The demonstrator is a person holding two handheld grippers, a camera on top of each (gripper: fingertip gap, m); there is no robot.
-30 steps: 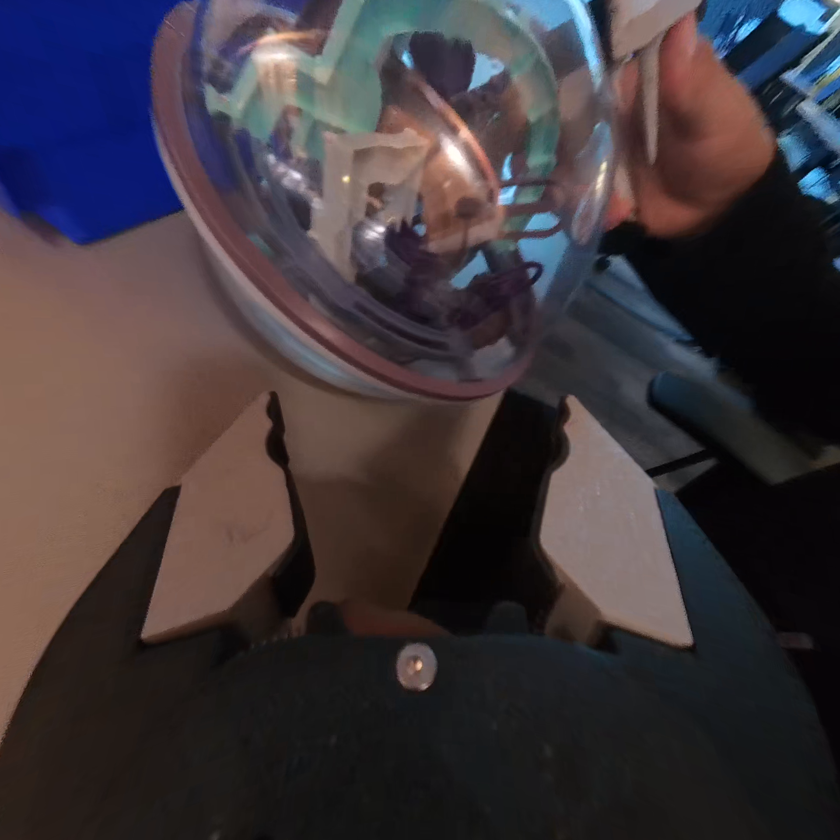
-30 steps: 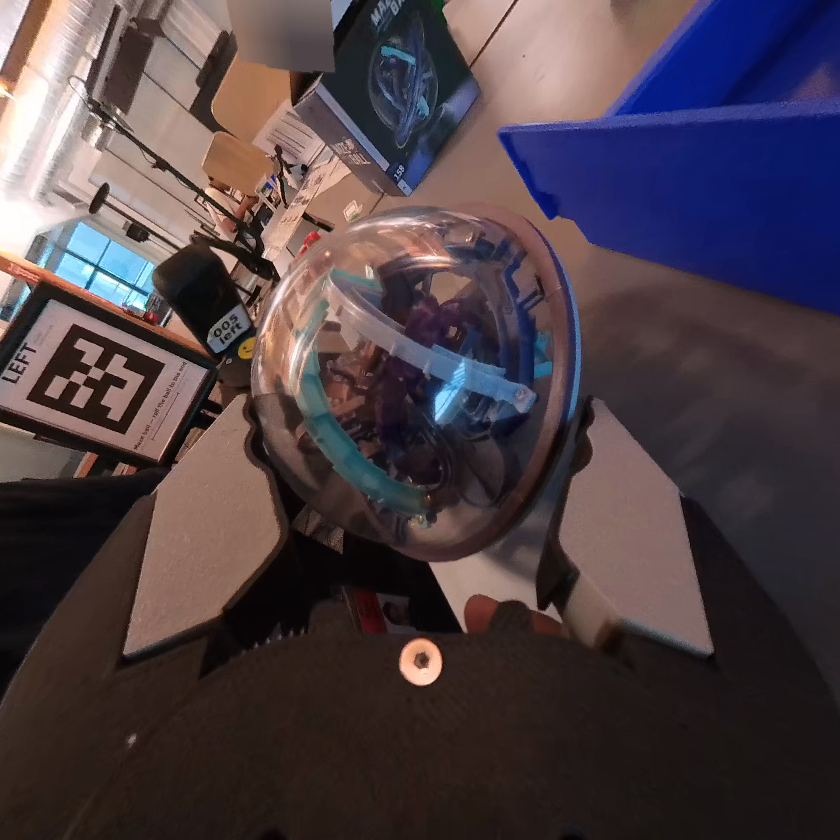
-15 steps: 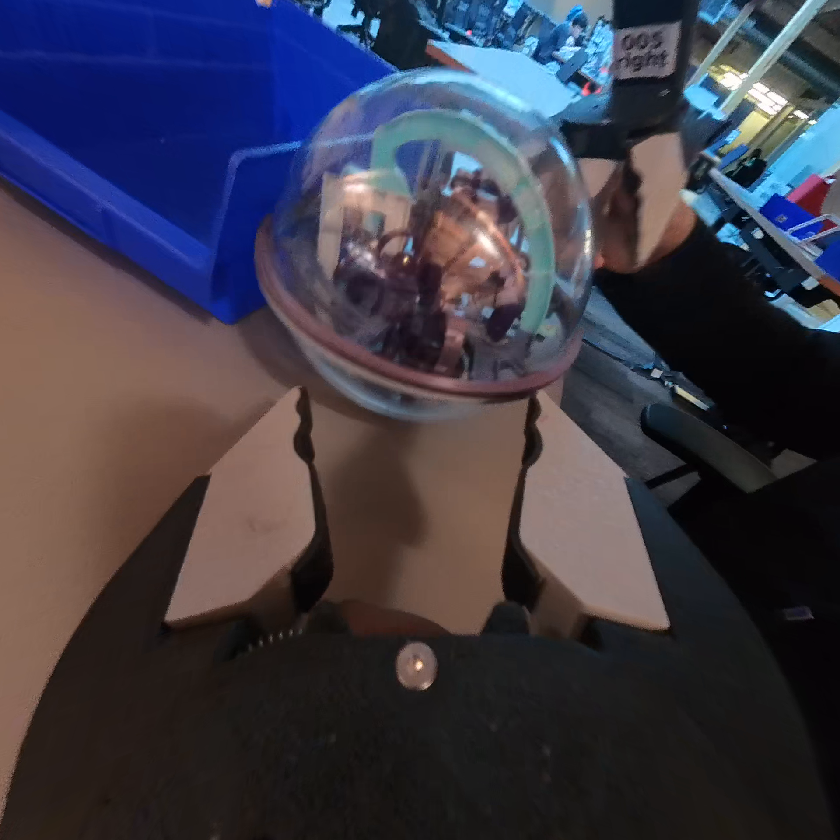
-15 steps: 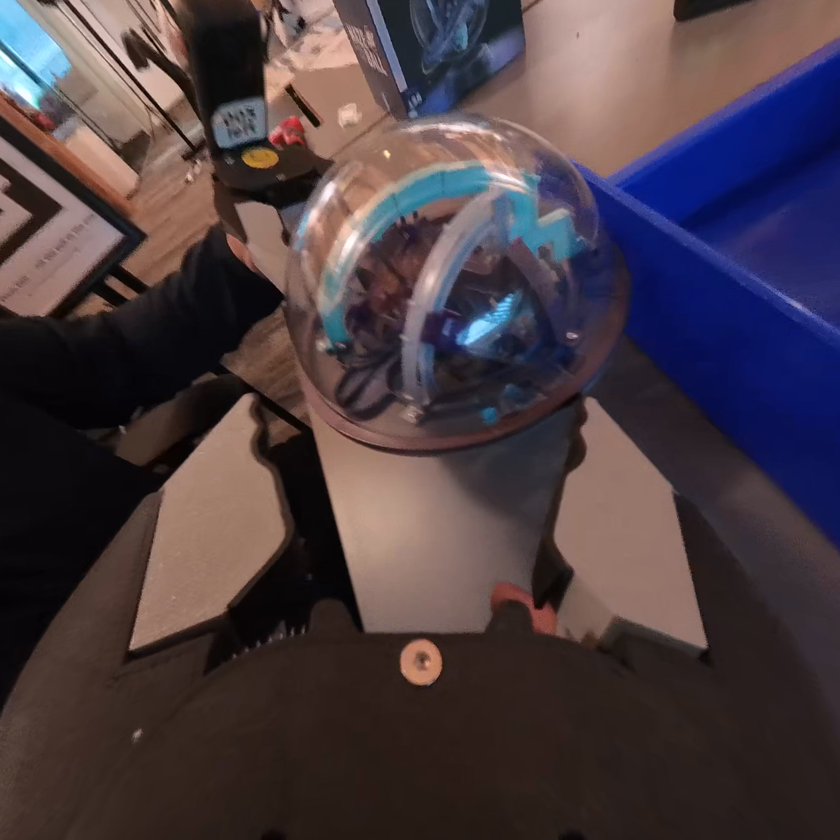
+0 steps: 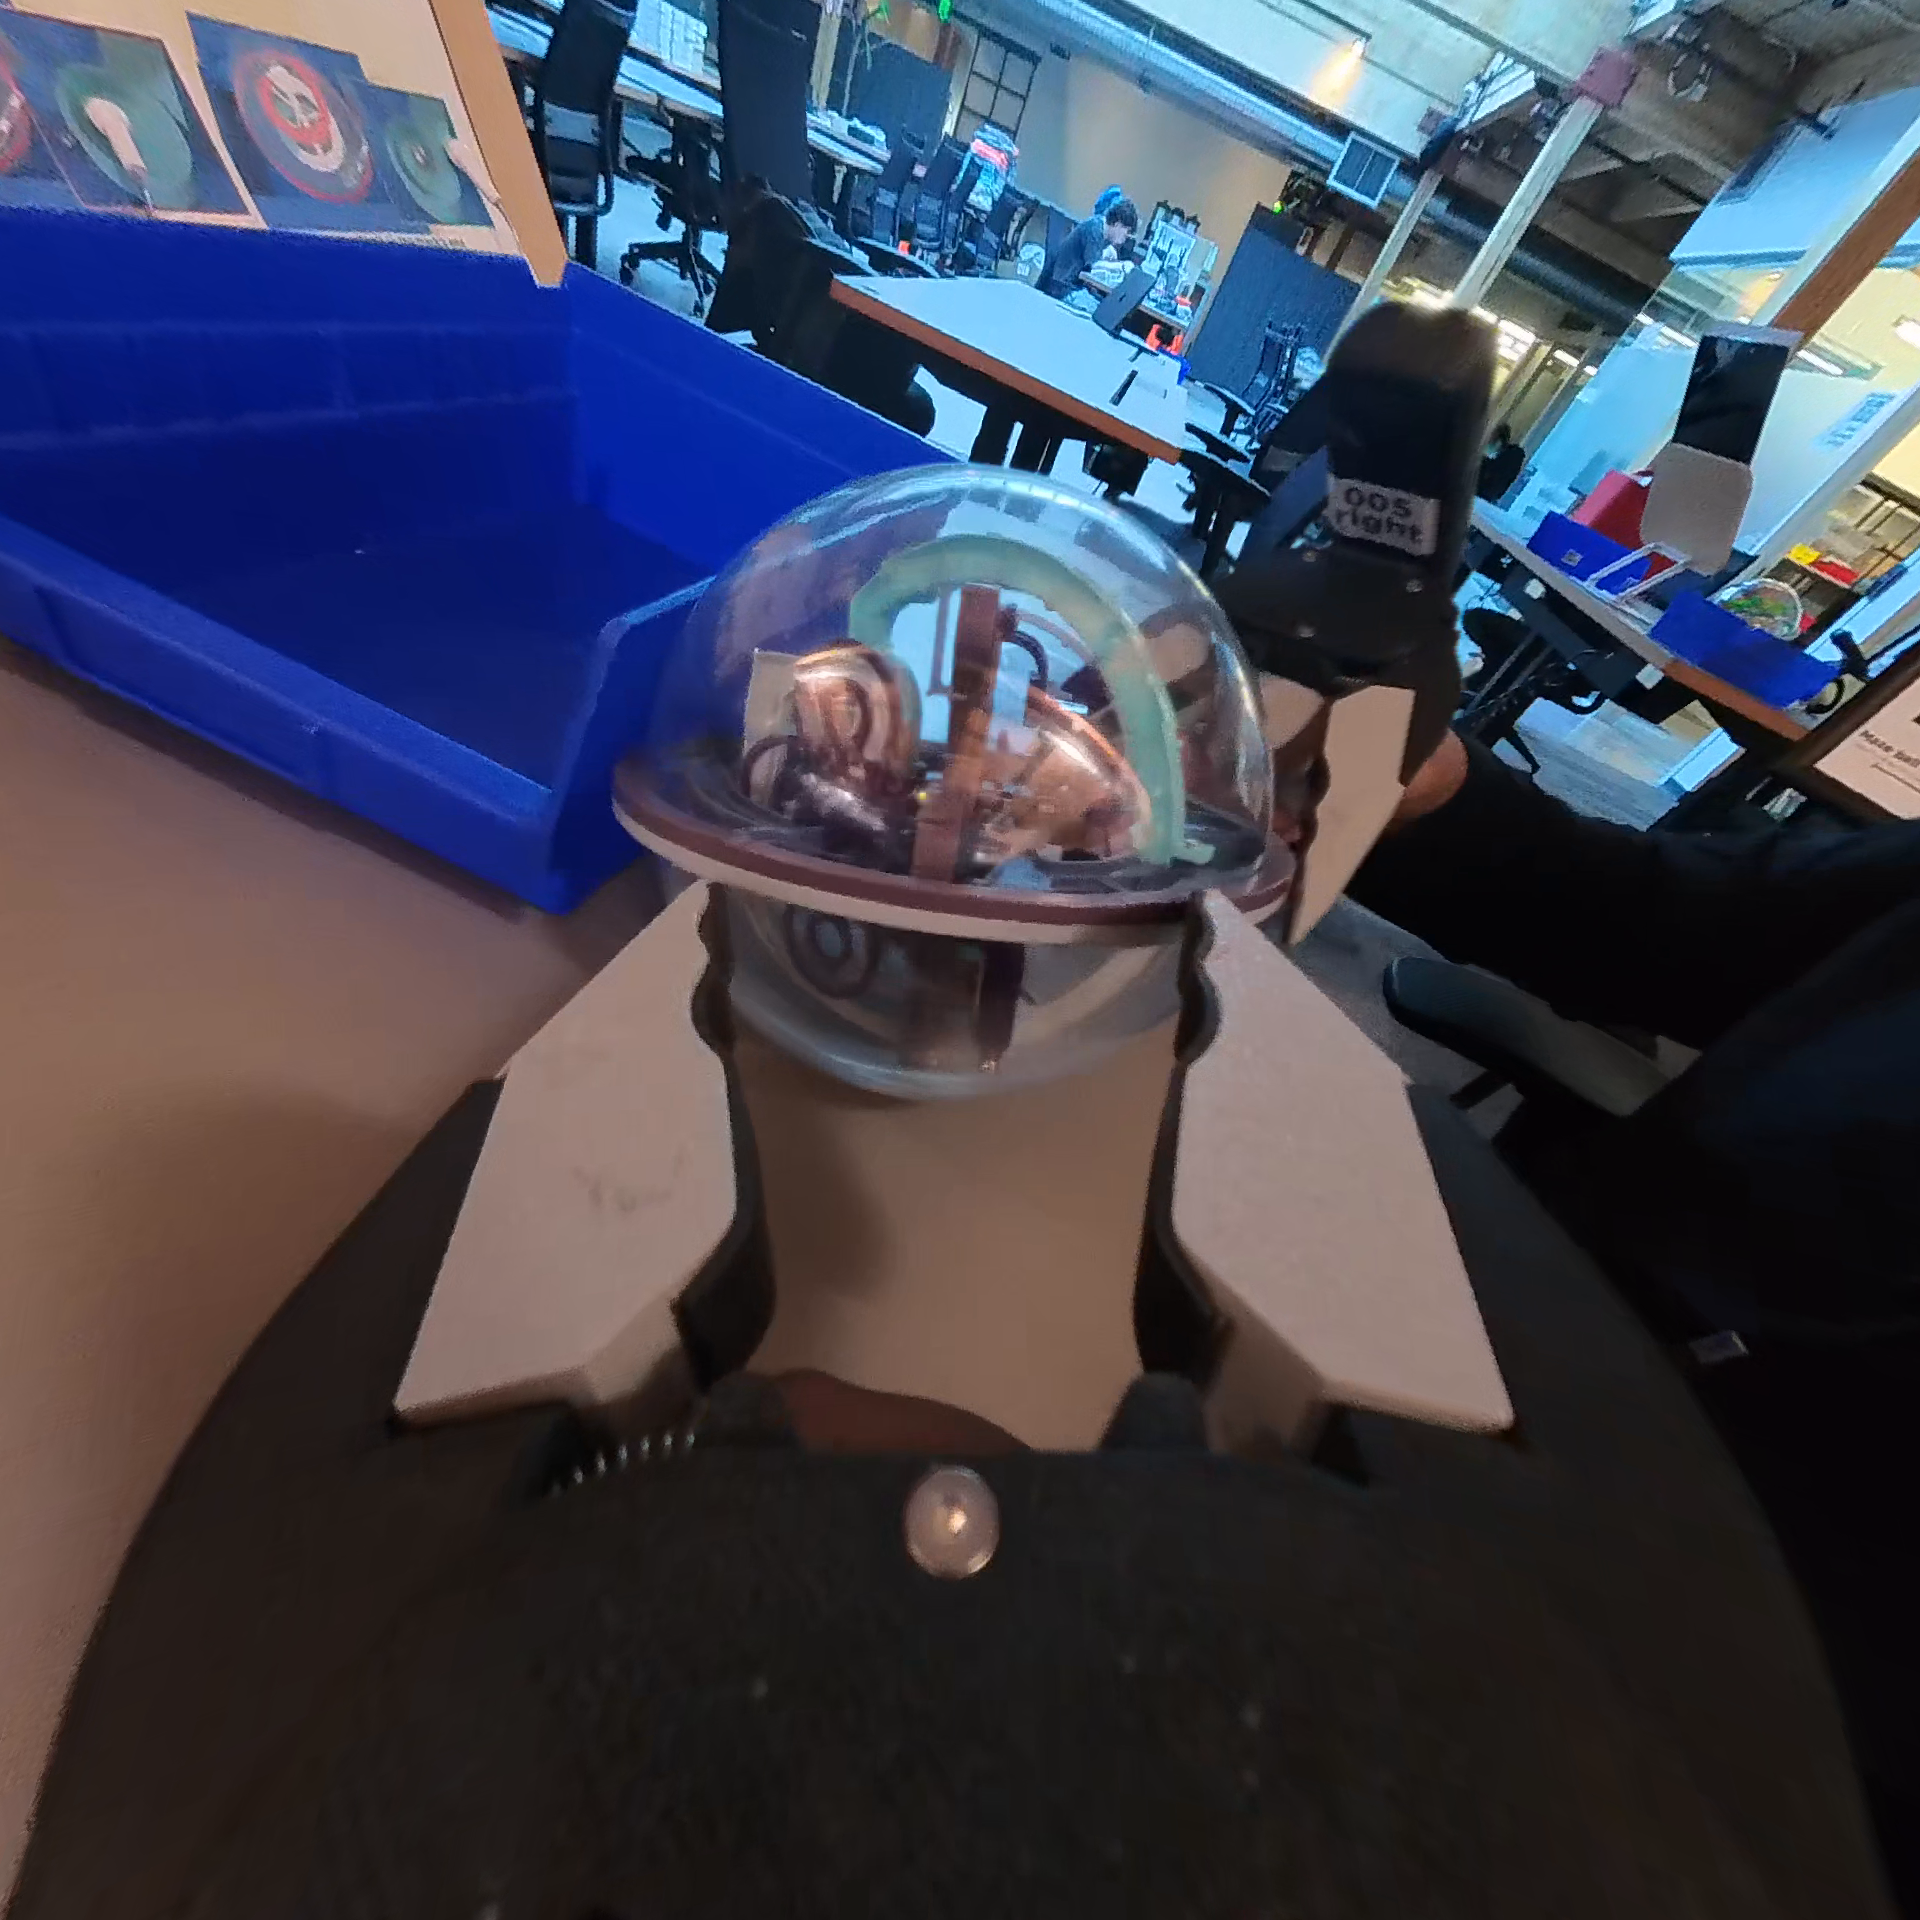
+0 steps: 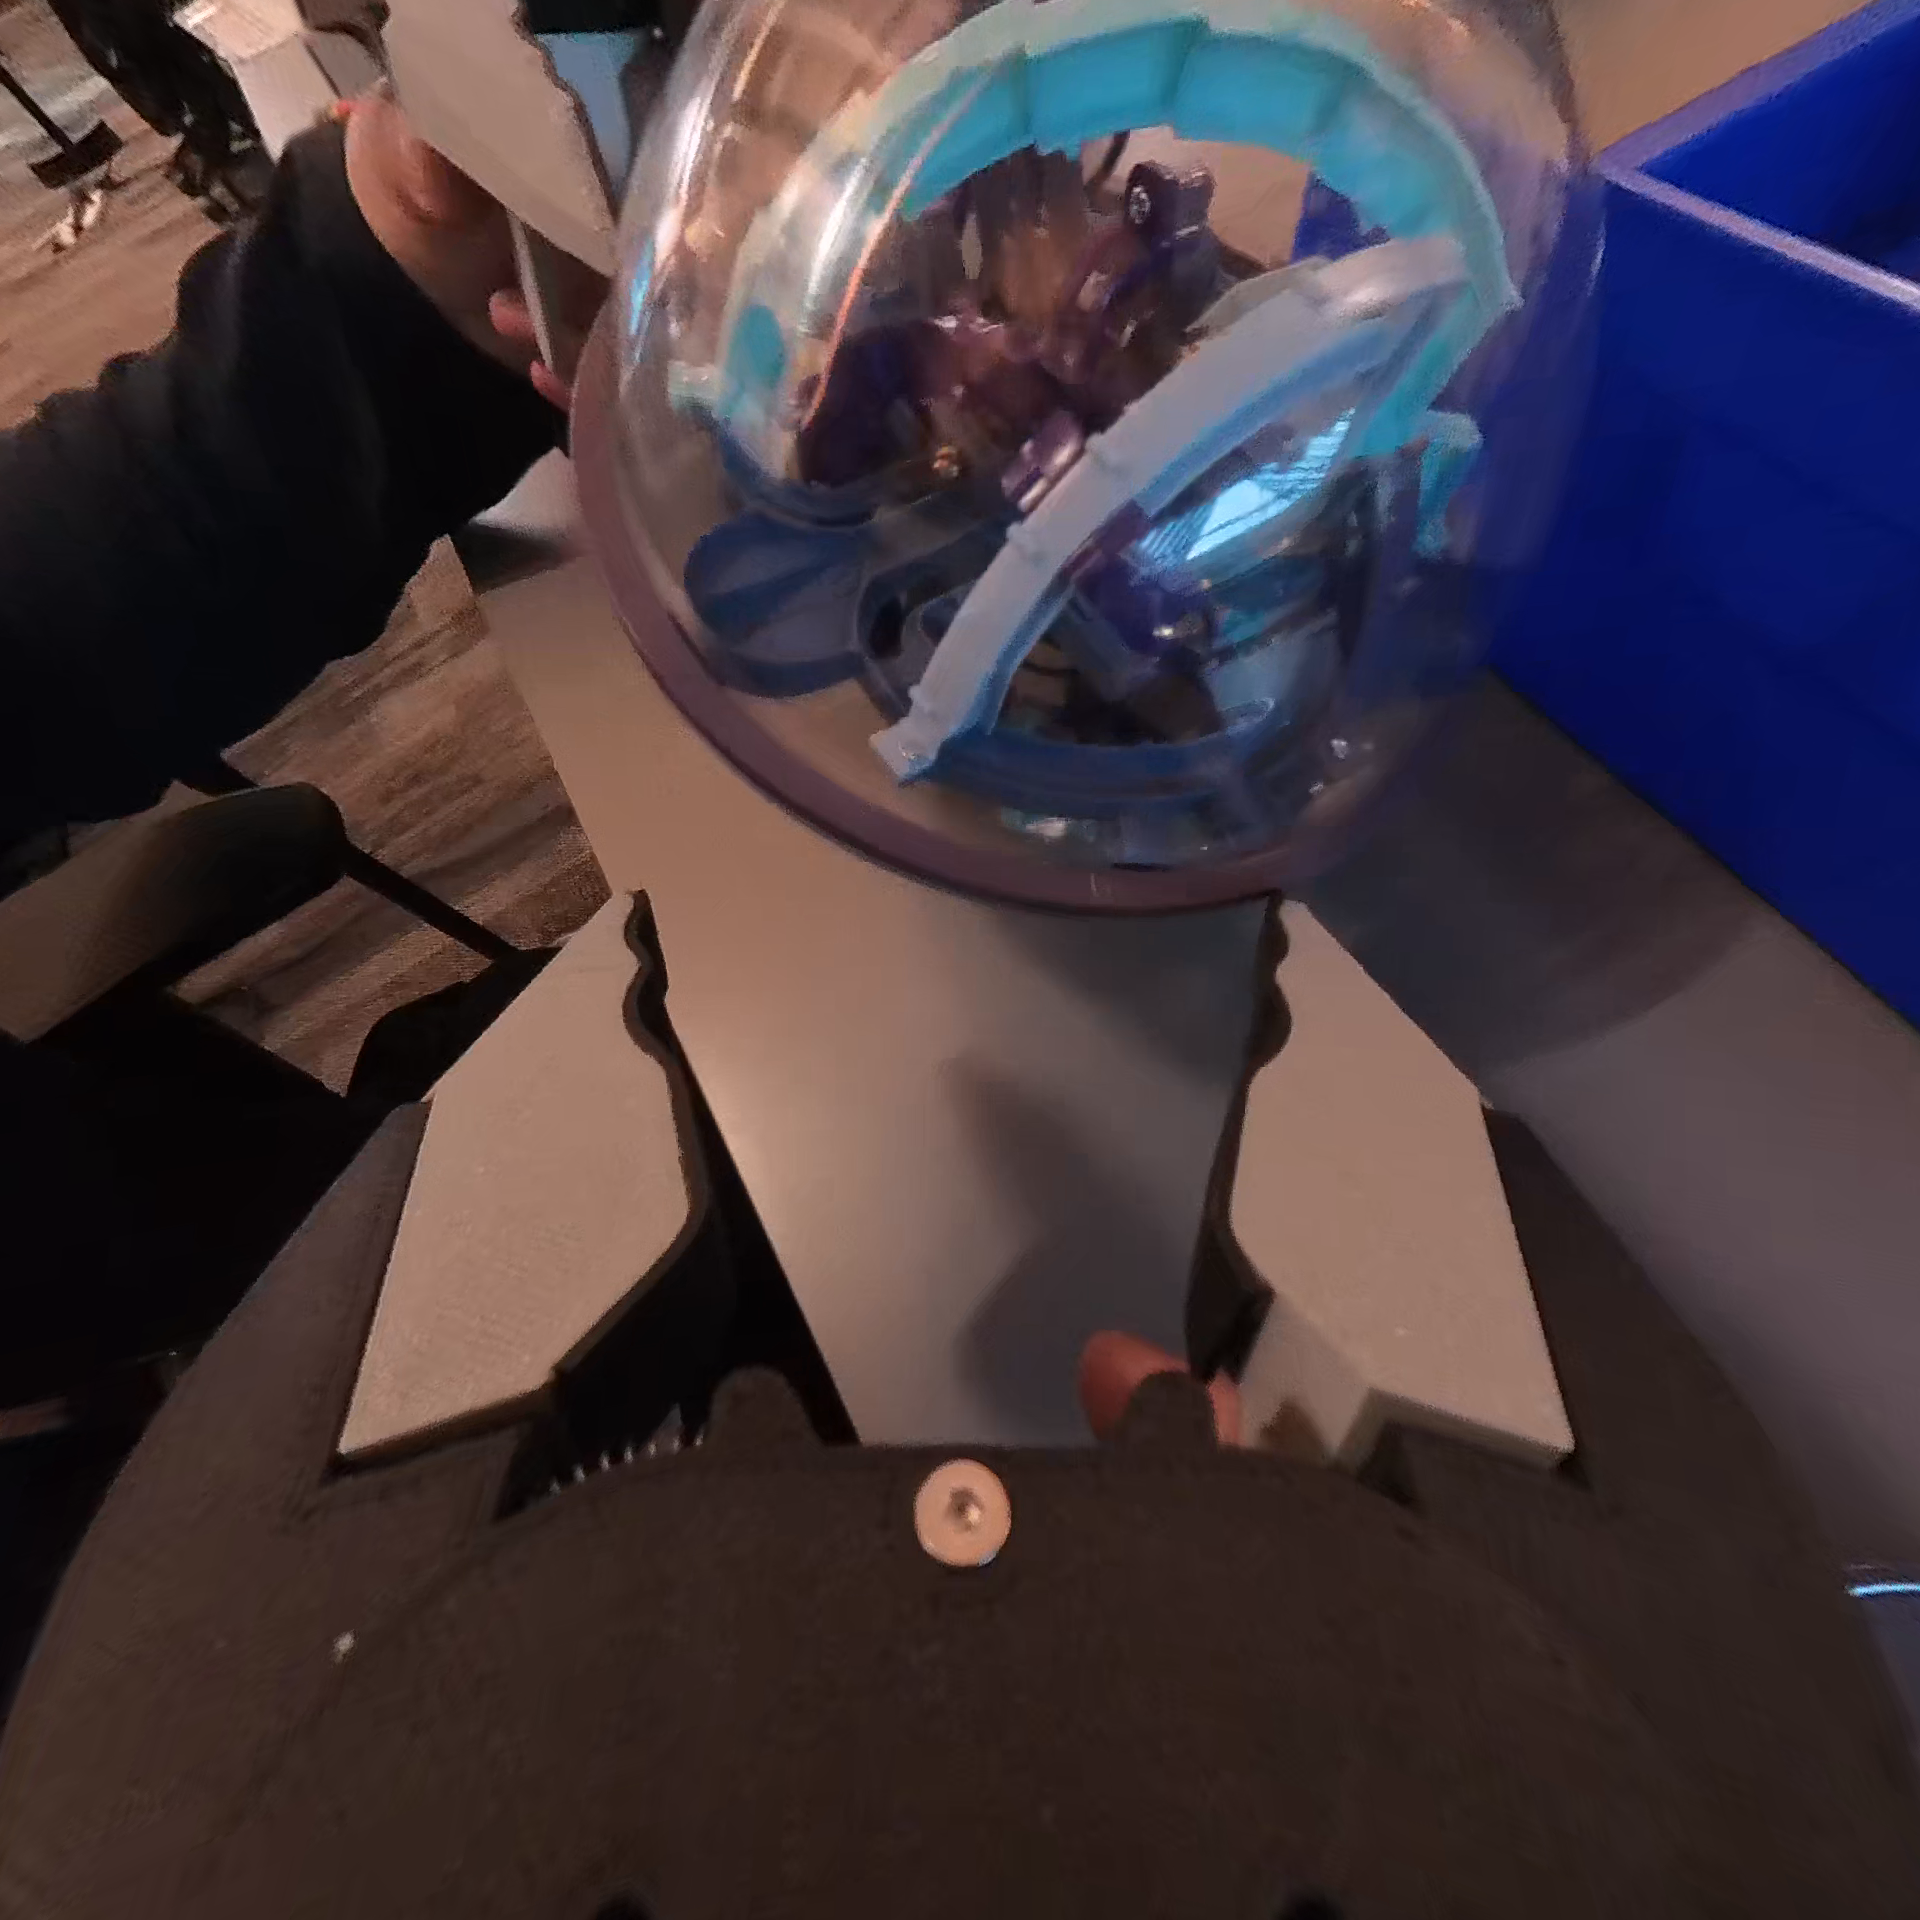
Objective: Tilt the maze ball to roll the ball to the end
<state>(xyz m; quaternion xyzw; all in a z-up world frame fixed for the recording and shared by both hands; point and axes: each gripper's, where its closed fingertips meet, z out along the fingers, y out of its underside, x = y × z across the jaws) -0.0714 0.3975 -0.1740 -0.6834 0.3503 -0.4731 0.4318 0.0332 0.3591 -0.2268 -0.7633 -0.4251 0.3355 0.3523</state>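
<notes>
The maze ball (image 5: 951, 727) is a clear sphere with a dark rim and coloured tracks inside. In the left wrist view its rim is level and its lower half sits between my left gripper's (image 5: 951, 935) fingers, which press on both sides. In the right wrist view the maze ball (image 6: 1091, 468) is tilted and lies just beyond my right gripper (image 6: 953, 925), whose jaws are spread wide and hold nothing. The right fingertip (image 6: 1273, 920) is at the rim and the left one is apart from it. I cannot pick out the small ball inside.
A blue bin (image 5: 343, 561) stands on the table (image 5: 208, 1039) just behind and left of the ball, with a cardboard box (image 5: 312, 135) behind it. The table edge and an office chair (image 5: 1507, 1029) lie to the right. The person's black sleeve (image 6: 208, 468) is close by.
The ball has turned from steeply tilted to rim-level in the left view. My left gripper has closed around its lower half. The ball has left the right gripper's fingers.
</notes>
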